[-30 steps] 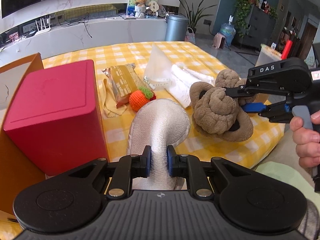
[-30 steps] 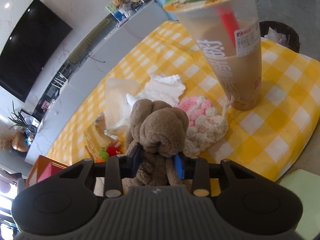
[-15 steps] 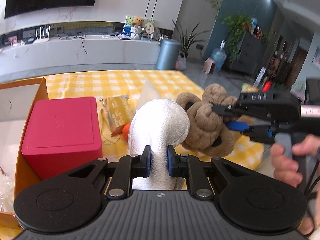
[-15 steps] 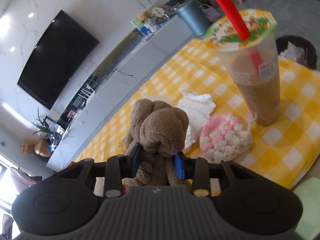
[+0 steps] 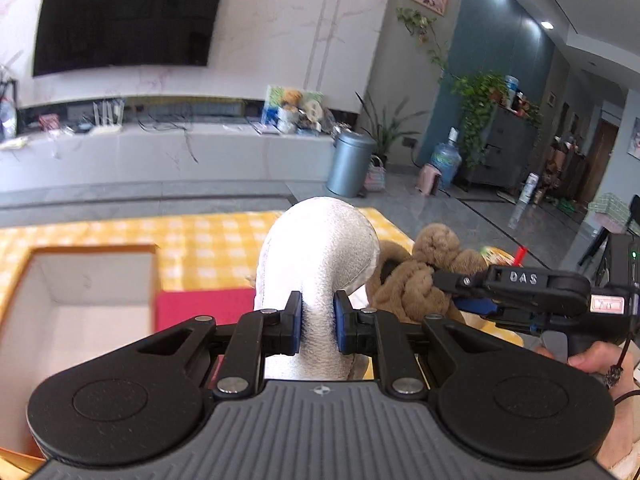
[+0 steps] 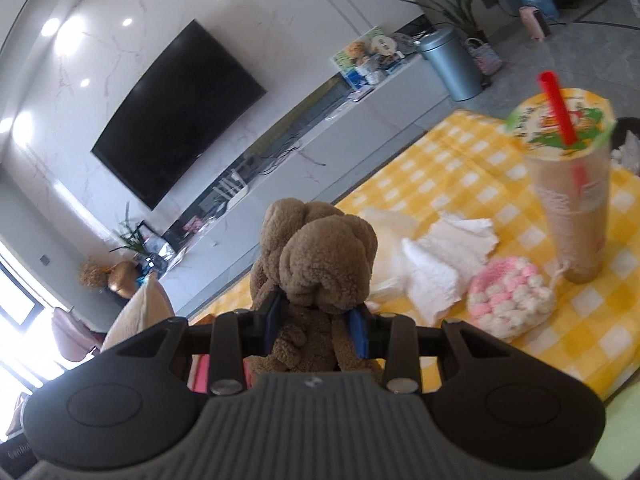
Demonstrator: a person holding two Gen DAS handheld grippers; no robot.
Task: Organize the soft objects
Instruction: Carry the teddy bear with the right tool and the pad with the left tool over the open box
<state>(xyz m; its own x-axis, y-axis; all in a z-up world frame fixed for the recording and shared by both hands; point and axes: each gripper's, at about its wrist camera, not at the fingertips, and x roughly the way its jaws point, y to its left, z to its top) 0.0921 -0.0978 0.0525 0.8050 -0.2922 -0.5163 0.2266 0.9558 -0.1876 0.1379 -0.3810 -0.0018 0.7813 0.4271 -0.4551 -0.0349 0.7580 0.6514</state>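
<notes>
Both claws lifted | left claw point(image 5: 316, 322) grips white plush point(image 5: 320, 252) | right claw point(image 6: 316, 326) grips brown plush point(image 6: 320, 256)

Both wrist fisheyes sat close behind their fingers, facing across the checked table point(image 5: 208, 240); both shared the television point(image 6: 176, 120)

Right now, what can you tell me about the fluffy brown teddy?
The brown teddy is a plush toy with curly, fleecy fur all in one tan colour. From behind, its rounded head and ears rise above a smaller body. The right claw squeezes its body between blue pads, holding it up off the yellow checked tablecloth. In the left wrist view it hangs right beside the white plush that the left claw grips; whether they touch is unclear. Its face is hidden.
</notes>
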